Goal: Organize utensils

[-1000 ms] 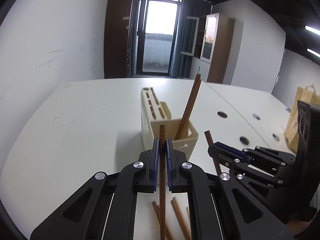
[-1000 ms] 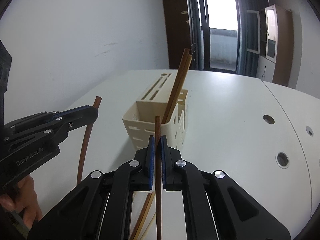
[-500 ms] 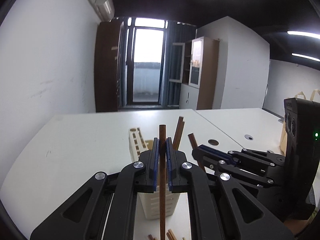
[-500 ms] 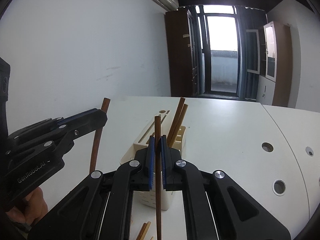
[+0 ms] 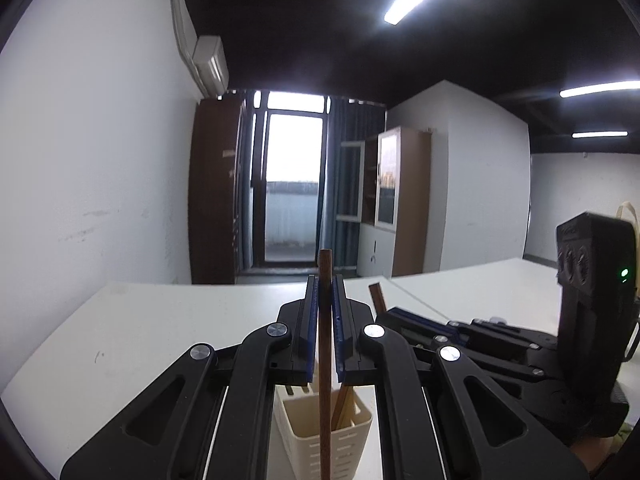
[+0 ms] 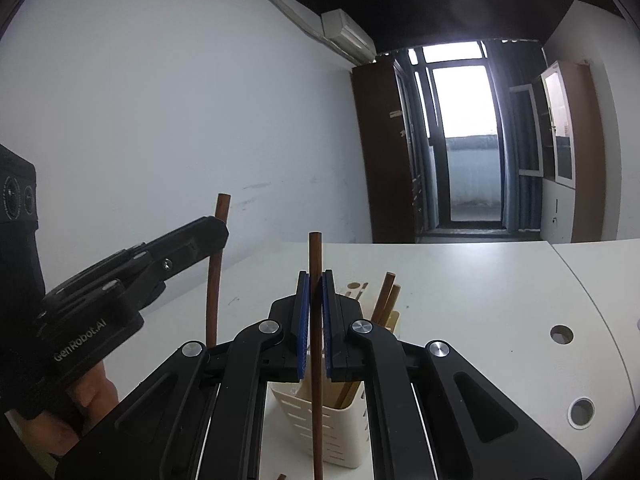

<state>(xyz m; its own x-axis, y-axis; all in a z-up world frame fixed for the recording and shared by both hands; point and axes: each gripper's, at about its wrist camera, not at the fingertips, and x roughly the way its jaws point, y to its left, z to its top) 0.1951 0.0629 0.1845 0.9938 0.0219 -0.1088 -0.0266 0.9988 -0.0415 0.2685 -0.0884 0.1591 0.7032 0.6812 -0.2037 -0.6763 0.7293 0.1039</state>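
My left gripper (image 5: 325, 284) is shut on a dark brown chopstick (image 5: 325, 360) held upright, close in front of the cream utensil holder (image 5: 324, 436) below it. Two chopsticks (image 5: 345, 404) stand in the holder. My right gripper (image 6: 316, 280) is shut on another brown chopstick (image 6: 316, 320), also upright, just in front of the same holder (image 6: 340, 428), where two chopsticks (image 6: 386, 296) lean. The left gripper shows in the right wrist view (image 6: 218, 232), to the left. The right gripper shows in the left wrist view (image 5: 390, 314), to the right.
The holder stands on a white table (image 6: 480, 300) with round cable holes (image 6: 561, 334) at the right. A loose chopstick end (image 6: 281, 477) lies on the table near the bottom edge. A white wall is at the left, a door and cabinets beyond.
Both grippers have risen and tilted upward with their chopsticks. The holder has slid low in both views and the loose chopsticks on the table have nearly left the views.
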